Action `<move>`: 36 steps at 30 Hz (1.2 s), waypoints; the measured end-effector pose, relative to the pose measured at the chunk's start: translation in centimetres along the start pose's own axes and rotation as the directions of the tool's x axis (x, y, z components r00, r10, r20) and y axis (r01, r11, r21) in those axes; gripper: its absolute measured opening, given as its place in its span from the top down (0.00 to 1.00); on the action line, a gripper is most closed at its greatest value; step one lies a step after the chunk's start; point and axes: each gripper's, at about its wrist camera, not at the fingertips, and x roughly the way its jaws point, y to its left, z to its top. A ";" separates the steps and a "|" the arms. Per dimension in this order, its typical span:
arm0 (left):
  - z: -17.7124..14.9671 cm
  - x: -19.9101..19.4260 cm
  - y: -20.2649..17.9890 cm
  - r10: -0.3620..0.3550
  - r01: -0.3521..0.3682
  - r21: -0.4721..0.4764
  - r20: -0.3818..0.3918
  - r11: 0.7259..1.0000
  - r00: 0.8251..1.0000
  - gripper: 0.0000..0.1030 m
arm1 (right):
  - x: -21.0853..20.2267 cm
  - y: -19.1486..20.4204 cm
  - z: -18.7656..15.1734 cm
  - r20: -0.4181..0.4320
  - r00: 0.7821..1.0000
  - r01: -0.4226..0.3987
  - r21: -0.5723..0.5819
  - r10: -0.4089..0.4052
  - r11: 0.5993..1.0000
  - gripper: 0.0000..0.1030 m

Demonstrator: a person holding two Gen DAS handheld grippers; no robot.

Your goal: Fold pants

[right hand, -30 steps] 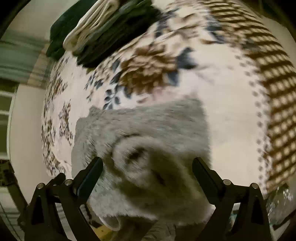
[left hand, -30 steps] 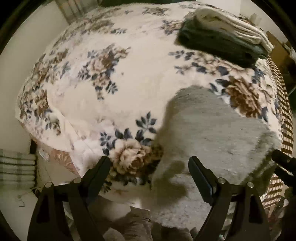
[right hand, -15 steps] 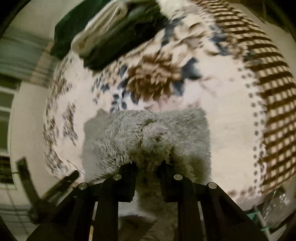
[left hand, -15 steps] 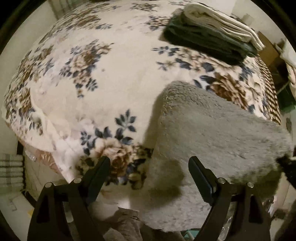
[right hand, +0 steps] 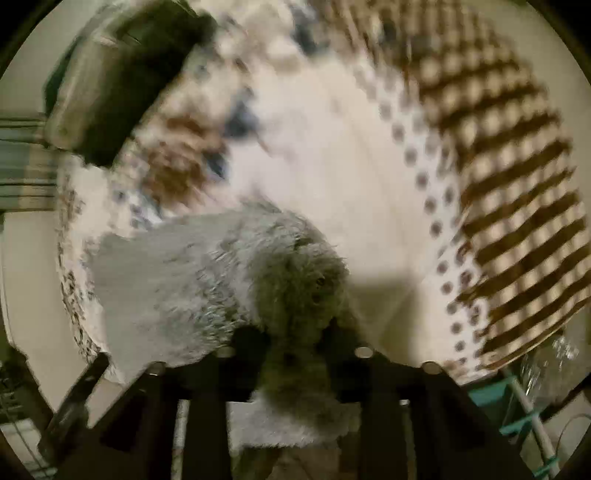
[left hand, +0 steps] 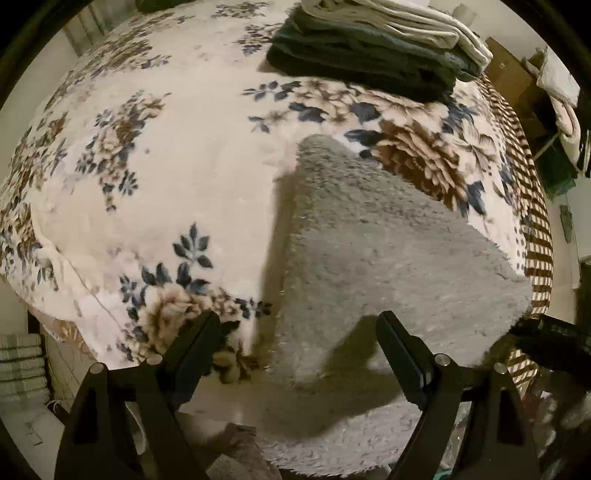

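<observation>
Left wrist view: I read my left gripper (left hand: 297, 354) as pointing steeply down over a bed covered with a cream plush blanket printed with brown and navy flowers (left hand: 192, 177). Its jaws stand wide apart with nothing pressed between them. The grey fuzzy fleece pants (left hand: 388, 258) lie folded on the blanket, running from the middle of the view toward the near edge of the bed; the right-hand jaw hangs over the fleece, the left-hand jaw over the flower print just beside it. I cannot tell whether either jaw touches the cloth. At the far side of the bed sits a stack of folded dark green garments (left hand: 362, 62) with folded cream cloth (left hand: 413, 26) lying on top. The blanket's brown-and-cream checked border (left hand: 532, 221) runs along the right edge. A dark part of the other gripper shows at the right margin.

Right wrist view: the picture is blurred. My right gripper (right hand: 295, 343) has a bunched fold of the grey pants (right hand: 184, 280) between its jaws; the jaws are opening, yet the pads appear to press on the clump. The rest of the garment spreads to the left across the blanket (right hand: 332, 155). The checked border (right hand: 509, 192) curves along the right, and the dark folded stack (right hand: 122, 81) sits at upper left.
</observation>
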 end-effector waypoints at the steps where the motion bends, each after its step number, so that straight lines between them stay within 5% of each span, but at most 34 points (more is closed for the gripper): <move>1: 0.3 -0.1 -0.2 -0.001 0.001 0.012 0.004 1.000 1.000 0.17 | 0.8 -0.3 0.2 -0.020 1.000 -0.008 0.007 0.008 1.000 0.46; 4: 1.2 -0.7 -1.1 -0.011 0.010 0.050 0.021 0.999 1.000 0.17 | -0.4 -0.3 -0.3 0.010 0.999 -0.031 -0.009 0.031 0.999 0.30; 8: 2.9 -0.2 -2.6 -0.040 0.039 0.104 0.013 0.994 0.999 0.17 | -3.3 -1.4 -3.2 0.046 0.997 -0.059 0.018 0.058 0.998 0.28; 14: 4.6 3.3 -4.6 0.002 0.003 0.185 -0.029 0.983 1.000 0.17 | 1.8 -5.0 -7.0 -0.123 0.976 -0.154 0.203 0.181 0.967 0.28; 15: 4.7 4.0 -4.6 0.006 0.001 0.190 -0.040 0.982 0.999 0.17 | 3.4 -5.5 -7.4 -0.135 0.958 -0.213 0.260 0.253 0.942 0.31; 16: 4.9 4.5 -4.4 0.011 -0.001 0.191 -0.050 0.982 0.999 0.17 | 4.2 -5.5 -7.6 -0.127 0.947 -0.252 0.276 0.295 0.928 0.51; 18: 5.1 5.3 -4.1 0.021 -0.010 0.189 -0.057 0.982 0.998 0.17 | 4.2 -5.0 -8.0 -0.098 0.960 -0.232 0.253 0.263 0.939 0.83; 23: 6.0 6.9 -3.2 -0.009 0.020 0.127 -0.089 0.992 0.996 0.15 | 0.1 -4.1 -10.9 -0.050 0.978 -0.186 0.216 0.201 0.959 0.89; 27: 6.3 7.4 -3.3 -0.040 0.051 0.096 -0.110 0.994 0.993 0.15 | 0.3 -4.7 -12.8 -0.142 0.978 -0.124 0.205 0.154 0.971 0.89; 31: 6.3 4.7 -2.6 -0.080 0.087 0.087 -0.082 0.992 0.993 0.15 | 2.9 -4.5 -11.7 -0.257 0.963 -0.042 0.140 0.077 0.989 0.62; 34: 5.5 1.5 -0.7 -0.071 0.073 0.080 -0.031 0.994 0.997 0.15 | -0.9 -2.5 -10.3 -0.192 0.981 -0.026 0.043 0.034 0.999 0.39; 36: 5.0 0.4 0.6 -0.048 0.050 0.063 -0.026 0.997 0.998 0.15 | -3.3 -0.9 -9.3 -0.160 0.987 -0.008 -0.028 0.003 1.000 0.39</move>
